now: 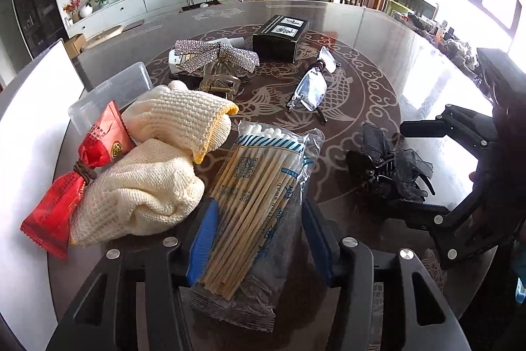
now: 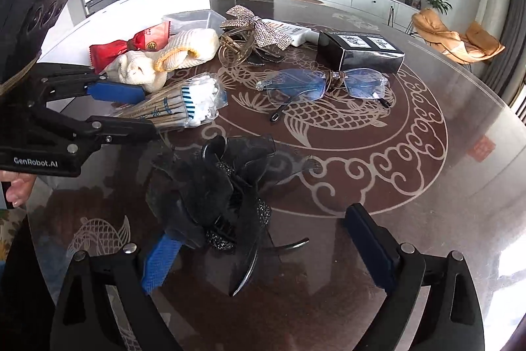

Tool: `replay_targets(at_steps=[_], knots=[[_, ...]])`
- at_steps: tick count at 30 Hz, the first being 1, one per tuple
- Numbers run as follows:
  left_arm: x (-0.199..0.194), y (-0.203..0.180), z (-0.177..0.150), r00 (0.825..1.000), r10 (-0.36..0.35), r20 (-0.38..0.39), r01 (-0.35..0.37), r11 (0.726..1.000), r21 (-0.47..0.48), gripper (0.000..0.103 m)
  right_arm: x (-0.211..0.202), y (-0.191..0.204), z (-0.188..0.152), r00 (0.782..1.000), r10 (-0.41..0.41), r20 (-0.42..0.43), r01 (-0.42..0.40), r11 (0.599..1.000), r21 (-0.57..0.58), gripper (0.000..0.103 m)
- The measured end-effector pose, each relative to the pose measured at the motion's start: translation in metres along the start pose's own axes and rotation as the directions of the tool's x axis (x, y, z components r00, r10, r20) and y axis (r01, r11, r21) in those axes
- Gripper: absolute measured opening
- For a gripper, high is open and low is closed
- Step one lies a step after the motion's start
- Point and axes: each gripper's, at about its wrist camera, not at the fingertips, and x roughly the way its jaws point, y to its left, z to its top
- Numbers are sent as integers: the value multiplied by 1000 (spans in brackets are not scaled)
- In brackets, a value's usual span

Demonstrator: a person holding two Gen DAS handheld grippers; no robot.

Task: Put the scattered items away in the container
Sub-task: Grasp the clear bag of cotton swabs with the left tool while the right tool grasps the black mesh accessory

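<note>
Clear plastic, the container (image 1: 108, 94) sits far left on the table (image 1: 411, 61), apparently empty. Just beside it lie a red packet (image 1: 65, 183) and cream gloves (image 1: 164, 160). The left gripper (image 1: 259, 236) has its fingers closed onto the cotton swab bag (image 1: 263, 160). Rightward, the right gripper (image 2: 266, 255) stands wide apart around the black hair clip (image 2: 210, 196), not gripping. Glasses (image 2: 322, 84), box (image 2: 361, 51) and rhinestone bow clip (image 2: 256, 28) wait; nearly everything remains.

Left gripper (image 1: 259, 236) fingers half-closed, right gripper (image 2: 263, 255) fingers spread wide
</note>
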Motion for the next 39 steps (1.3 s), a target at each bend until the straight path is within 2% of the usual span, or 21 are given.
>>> replay_targets(at_steps=[3, 8, 9, 12, 14, 15, 17, 39], knots=[[5, -10, 3, 999, 48, 8, -49, 998, 41, 55, 6, -3, 6, 1000, 16, 1, -16, 1000, -27, 95], [17, -18, 5, 996, 86, 5, -86, 993, 82, 82, 13, -4, 15, 1000, 29, -4, -30, 999, -41, 98], [17, -19, 5, 996, 91, 17, -92, 992, 85, 82, 13, -3, 15, 1000, 29, -4, -29, 999, -41, 98], [22, -10, 7, 999, 47, 4, -48, 998, 40, 85, 13, -3, 15, 1000, 28, -4, -28, 999, -41, 98], [26, -1, 6, 1000, 18, -5, -18, 1000, -9, 92, 14, -2, 15, 1000, 27, -2, -27, 999, -40, 98], [26, 0, 5, 1000, 19, 5, -19, 1000, -14, 93, 13, -2, 15, 1000, 27, -2, -27, 999, -40, 98], [28, -1, 4, 1000, 20, 7, -20, 1000, -10, 103, 13, -1, 15, 1000, 26, -1, -27, 999, -39, 98], [28, -3, 0, 1000, 25, 10, -25, 1000, -16, 103, 12, -3, 12, 1000, 26, 1, -26, 999, -36, 98]])
